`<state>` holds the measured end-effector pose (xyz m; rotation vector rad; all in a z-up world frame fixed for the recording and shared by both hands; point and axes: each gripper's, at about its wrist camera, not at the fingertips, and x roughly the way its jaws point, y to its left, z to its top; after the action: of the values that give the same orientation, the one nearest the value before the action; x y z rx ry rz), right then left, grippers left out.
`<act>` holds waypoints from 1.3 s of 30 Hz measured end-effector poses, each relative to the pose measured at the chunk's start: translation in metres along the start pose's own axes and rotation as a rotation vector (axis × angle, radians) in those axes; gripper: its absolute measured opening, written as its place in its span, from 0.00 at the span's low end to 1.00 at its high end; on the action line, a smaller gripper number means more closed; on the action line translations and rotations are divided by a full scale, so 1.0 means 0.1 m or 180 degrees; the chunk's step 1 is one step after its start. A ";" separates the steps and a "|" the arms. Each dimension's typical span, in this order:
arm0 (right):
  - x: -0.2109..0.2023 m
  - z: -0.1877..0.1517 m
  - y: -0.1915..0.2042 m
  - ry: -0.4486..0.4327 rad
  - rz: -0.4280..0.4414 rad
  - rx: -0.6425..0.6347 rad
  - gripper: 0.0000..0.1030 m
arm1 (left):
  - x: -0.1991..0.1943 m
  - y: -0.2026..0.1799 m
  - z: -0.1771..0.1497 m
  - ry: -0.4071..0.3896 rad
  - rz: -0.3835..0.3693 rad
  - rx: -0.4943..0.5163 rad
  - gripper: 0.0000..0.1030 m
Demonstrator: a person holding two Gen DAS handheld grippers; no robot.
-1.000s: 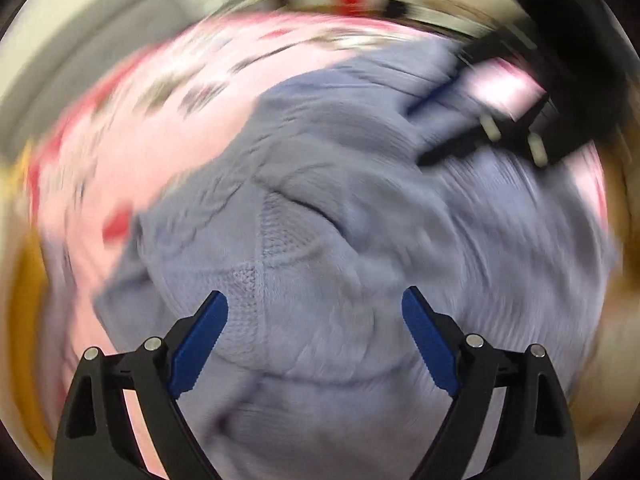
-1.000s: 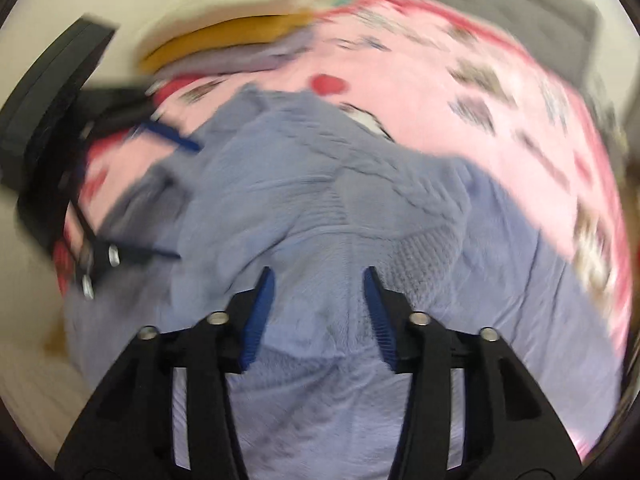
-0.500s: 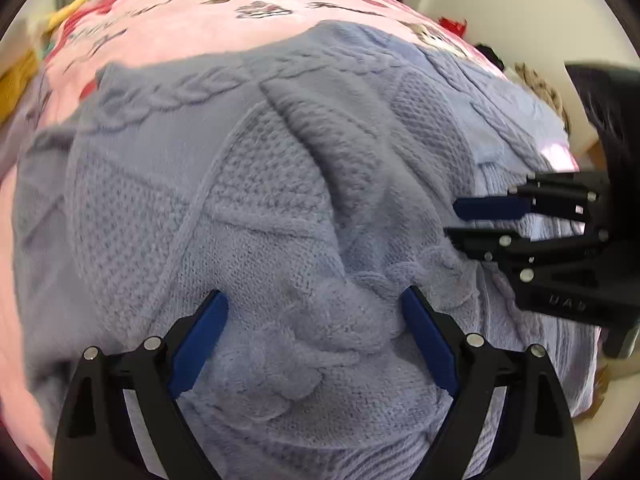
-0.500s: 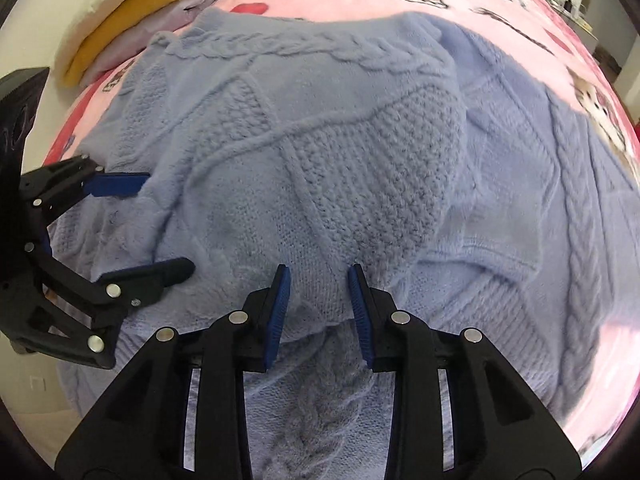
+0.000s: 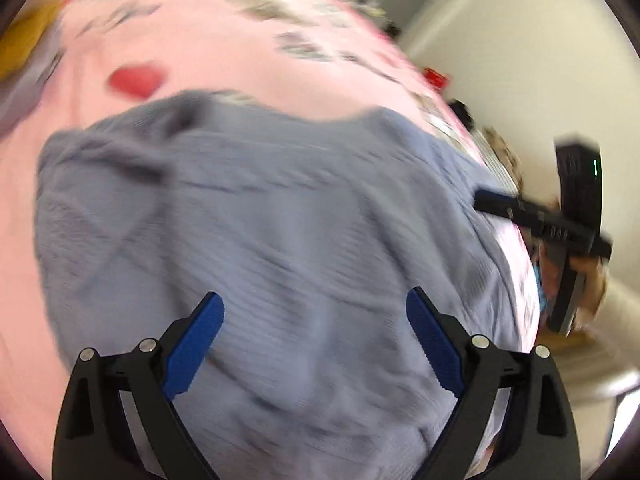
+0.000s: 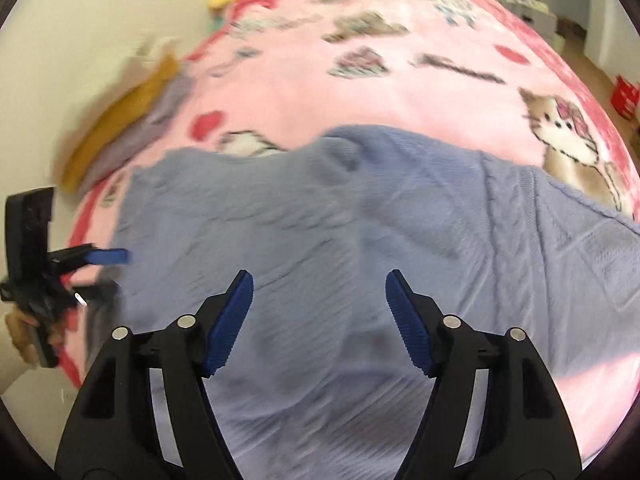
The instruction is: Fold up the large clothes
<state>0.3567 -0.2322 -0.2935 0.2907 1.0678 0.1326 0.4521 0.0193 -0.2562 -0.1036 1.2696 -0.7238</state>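
Right tongs [image 6: 319, 312] now spread, off sweater [image 6: 360, 216].

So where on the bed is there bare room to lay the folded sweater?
Bare pink blanket lies beyond the blue sweater, toward the far edge. The left edge is crowded by stacked clothes; the near part is covered by the sweater.

One lavender sweater [image 6: 340, 240], one pink blanket [image 6: 400, 92], two tools: left [image 5: 316, 340], right [image 6: 320, 316].

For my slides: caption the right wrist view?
Open right gripper above a blue sweater on a pink blanket.
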 end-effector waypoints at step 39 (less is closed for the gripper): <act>-0.10 -0.40 0.36 -0.0067 0.0277 -0.0488 0.37 | 0.08 -0.49 -0.45 -0.0391 0.0611 0.0293 0.59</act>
<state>0.3182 -0.1934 -0.2925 0.1997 1.0183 0.2876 0.3916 -0.0088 -0.2548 0.0481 1.1104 -0.6001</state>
